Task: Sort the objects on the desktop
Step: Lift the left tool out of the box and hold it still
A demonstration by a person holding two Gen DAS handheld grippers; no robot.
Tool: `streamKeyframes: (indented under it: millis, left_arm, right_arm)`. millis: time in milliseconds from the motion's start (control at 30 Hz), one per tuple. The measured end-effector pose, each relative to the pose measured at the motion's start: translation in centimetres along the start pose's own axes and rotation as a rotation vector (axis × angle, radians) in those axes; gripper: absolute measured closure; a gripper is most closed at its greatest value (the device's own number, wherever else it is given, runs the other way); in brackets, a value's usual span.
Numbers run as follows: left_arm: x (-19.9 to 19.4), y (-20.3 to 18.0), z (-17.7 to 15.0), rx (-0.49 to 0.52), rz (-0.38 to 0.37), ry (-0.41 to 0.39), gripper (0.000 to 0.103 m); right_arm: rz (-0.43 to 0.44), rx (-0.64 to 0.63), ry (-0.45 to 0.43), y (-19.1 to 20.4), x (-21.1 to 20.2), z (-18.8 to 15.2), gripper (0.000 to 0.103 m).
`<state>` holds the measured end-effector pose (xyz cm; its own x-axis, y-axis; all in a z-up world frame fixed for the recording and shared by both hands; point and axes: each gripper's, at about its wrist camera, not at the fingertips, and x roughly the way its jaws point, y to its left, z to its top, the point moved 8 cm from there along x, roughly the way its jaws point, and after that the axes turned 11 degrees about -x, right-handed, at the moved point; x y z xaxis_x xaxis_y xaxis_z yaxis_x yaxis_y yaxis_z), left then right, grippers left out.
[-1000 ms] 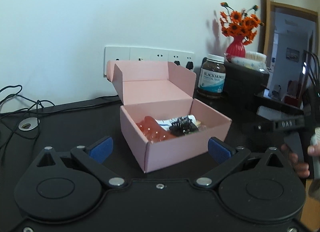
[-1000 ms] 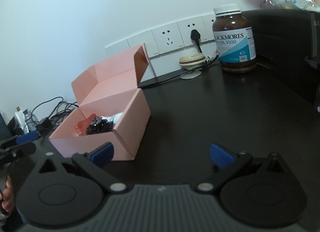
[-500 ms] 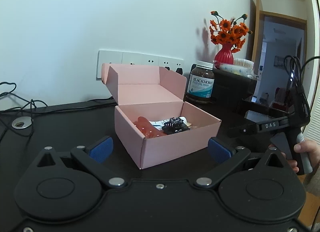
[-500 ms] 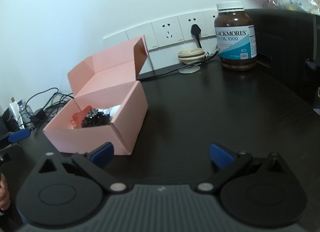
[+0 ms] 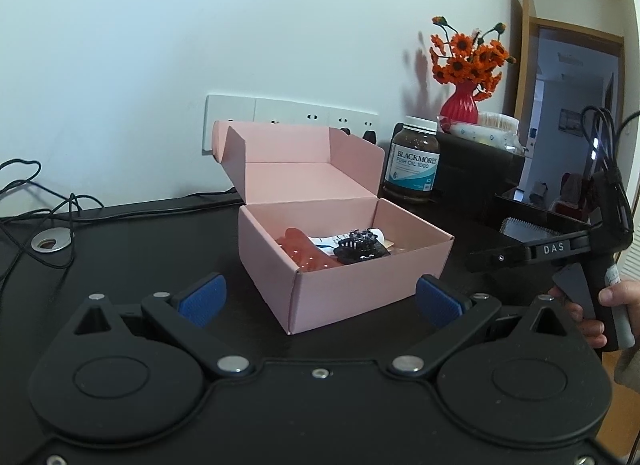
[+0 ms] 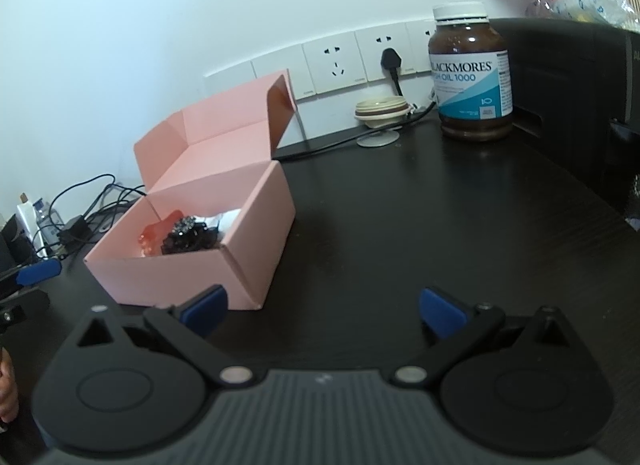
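— What is sitting on the black desk (image 5: 132,233)?

— A pink cardboard box (image 5: 344,261) is sitting there with its hinged lid (image 5: 300,165) standing open and leaning back toward the wall. In the right wrist view the same box is lying left of centre, turned at an angle.

— And what is lying inside?

— A translucent red-orange plastic piece (image 5: 304,251) is resting against the left inner wall. Just beside it, a black glittery claw hair clip (image 5: 358,249) is lying on a white printed packet (image 5: 328,241), touching both. All three are crowding the box's middle, below the rim.

— Is the box tilting?

— No, it is sitting flat.
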<state>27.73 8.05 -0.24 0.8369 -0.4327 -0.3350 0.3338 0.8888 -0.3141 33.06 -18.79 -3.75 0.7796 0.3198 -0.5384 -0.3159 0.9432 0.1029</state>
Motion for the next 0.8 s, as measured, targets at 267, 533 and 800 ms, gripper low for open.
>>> streamKeyframes:
  millis: [267,533,800]
  left_arm:
    - [-0.1,0.0,0.0,0.004,0.007,-0.003,0.000]
    - [-0.2,-0.3,0.0,0.026,0.012,-0.006,0.000]
    - [-0.2,-0.6,-0.1,0.045,0.019,-0.006,0.000]
  right_arm:
    - [0.006,-0.033,-0.015,0.5,-0.3,0.1,0.001]
    - [-0.016,-0.056,-0.004,0.8,-0.2,0.1,0.001]
    - [-0.031,-0.080,0.004,1.1,0.0,0.1,0.001]
